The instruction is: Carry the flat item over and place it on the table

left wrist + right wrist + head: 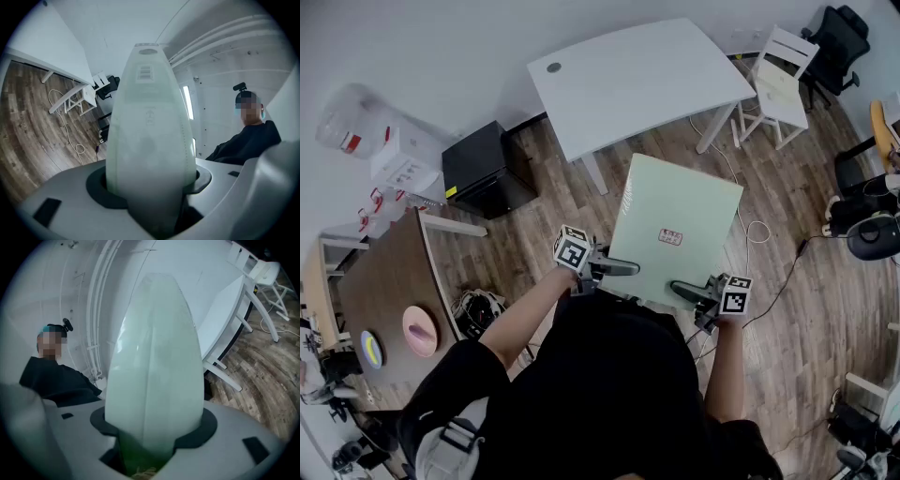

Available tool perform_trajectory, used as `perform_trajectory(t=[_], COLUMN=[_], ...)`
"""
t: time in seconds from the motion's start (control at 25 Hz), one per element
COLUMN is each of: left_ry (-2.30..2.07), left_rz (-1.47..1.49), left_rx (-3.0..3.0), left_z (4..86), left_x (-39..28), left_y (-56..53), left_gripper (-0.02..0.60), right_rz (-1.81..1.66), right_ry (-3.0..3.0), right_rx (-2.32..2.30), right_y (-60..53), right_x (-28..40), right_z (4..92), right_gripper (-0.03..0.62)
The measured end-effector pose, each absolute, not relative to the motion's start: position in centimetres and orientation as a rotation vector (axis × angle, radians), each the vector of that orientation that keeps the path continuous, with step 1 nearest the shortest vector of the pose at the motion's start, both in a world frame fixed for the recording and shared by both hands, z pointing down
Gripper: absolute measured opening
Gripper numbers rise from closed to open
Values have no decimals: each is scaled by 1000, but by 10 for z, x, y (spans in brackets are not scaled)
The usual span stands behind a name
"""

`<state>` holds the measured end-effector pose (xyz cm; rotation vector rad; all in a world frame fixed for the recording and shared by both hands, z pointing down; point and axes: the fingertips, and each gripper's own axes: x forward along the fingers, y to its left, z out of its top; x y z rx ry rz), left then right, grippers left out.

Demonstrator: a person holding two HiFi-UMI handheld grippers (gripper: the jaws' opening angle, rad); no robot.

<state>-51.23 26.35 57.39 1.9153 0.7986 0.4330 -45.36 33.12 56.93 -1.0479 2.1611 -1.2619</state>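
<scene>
Pale green flat board, nearly square, with a small red-printed label at its centre, held face up above the wooden floor. The left gripper and right gripper each clamp its near edge, one at each corner, with jaws set wide and pressing on it. Beyond the fingertips stands a white table, with a white chair to the right of it and a cable on the floor. The board's far edge faces the table, skewed slightly rightward. No long axis is evident.
</scene>
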Motion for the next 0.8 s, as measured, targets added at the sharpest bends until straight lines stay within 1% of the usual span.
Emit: perform_trajectory(t=[0.44, 0.8], left_ry=[749, 740], left_rz=[413, 417], left_rx=[1862, 1886], left_z=[566, 560], left_x=[-506, -493], left_y=[292, 304], left_gripper=[296, 296], right_rz=[-1340, -1300], right_ry=[2092, 2069], right_rx=[-1040, -1025], right_y=[359, 371], right_x=[-451, -437], right_z=[566, 563], right_gripper=[296, 296])
